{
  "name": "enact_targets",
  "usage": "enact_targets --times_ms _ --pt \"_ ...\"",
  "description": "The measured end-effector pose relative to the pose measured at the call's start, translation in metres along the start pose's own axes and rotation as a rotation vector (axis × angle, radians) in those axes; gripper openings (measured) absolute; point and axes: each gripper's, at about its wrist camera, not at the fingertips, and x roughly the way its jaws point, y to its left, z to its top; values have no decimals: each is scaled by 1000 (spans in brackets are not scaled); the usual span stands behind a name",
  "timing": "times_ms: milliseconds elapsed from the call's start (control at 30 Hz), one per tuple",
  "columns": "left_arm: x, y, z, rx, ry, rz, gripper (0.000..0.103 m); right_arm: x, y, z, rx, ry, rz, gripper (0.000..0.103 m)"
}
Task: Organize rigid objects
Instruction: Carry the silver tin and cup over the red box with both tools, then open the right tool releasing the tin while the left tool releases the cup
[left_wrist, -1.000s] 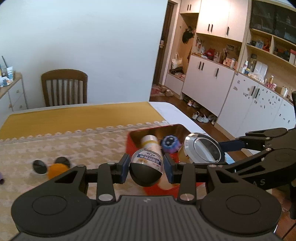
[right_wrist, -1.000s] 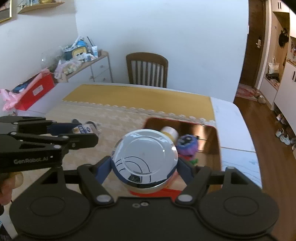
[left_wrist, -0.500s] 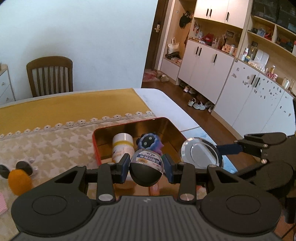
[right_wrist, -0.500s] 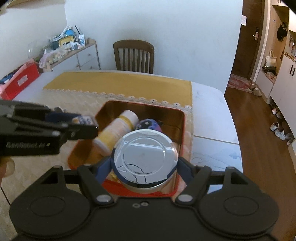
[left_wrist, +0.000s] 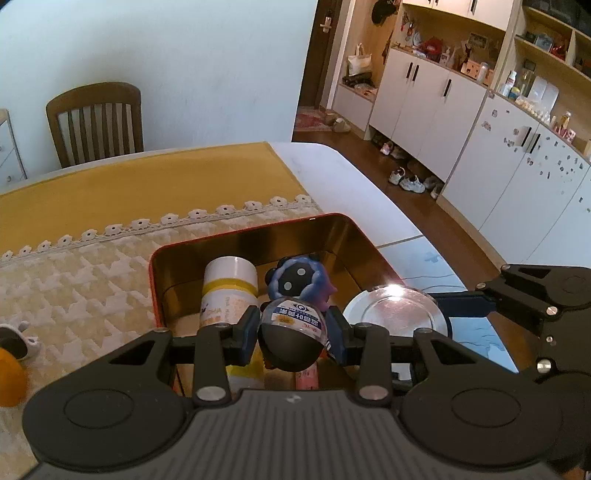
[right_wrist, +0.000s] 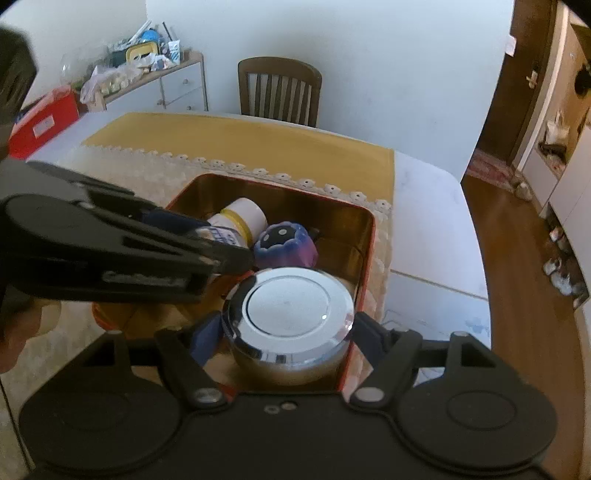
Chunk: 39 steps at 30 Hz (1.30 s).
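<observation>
A red tin box with a gold inside (left_wrist: 255, 230) (right_wrist: 371, 236) sits on the table. In it lie a white and yellow bottle (left_wrist: 229, 291) (right_wrist: 242, 214) and a blue-purple toy (left_wrist: 301, 280) (right_wrist: 284, 245). My left gripper (left_wrist: 291, 332) is shut on a small clear bottle with a blue label and black cap (left_wrist: 291, 339), held over the box. My right gripper (right_wrist: 290, 332) is shut on a round chrome tin (right_wrist: 290, 314) (left_wrist: 395, 314), held low over the box's near right corner.
An orange object (left_wrist: 11, 376) and a dark round thing (left_wrist: 14, 341) lie on the checked cloth (left_wrist: 74, 280) left of the box. A wooden chair (right_wrist: 279, 90) stands at the table's far side. The bare table edge (right_wrist: 424, 229) and floor are to the right.
Both grippers have moved forward and down over the red box with their loads. The chrome tin now sits low inside the box's near right corner.
</observation>
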Motion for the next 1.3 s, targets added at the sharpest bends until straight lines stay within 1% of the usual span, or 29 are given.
enact_targets --times_ms 167,333,600,767,967,1067,1133,1300 --pt "9 -4 4 23 16 3 38 4 4 3 -28 21 17 75" --pt "15 -5 5 31 32 -8 38 8 4 4 -20 26 31 75" --pt "28 -2 -2 13 91 -11 38 11 6 -3 0 52 53 75" --pt "32 0 -4 10 115 -18 38 11 4 -6 18 45 51 75" --pt "27 2 -7 2 106 -25 38 5 -1 -5 50 28 49 76" --pt "21 3 -8 2 96 -31 40 2 -2 -5 59 19 51 76" --pt "15 3 -8 2 84 -33 44 -1 -2 -4 64 9 52 76" --pt "-2 3 -8 14 50 -24 45 -10 0 -4 71 -8 54 77"
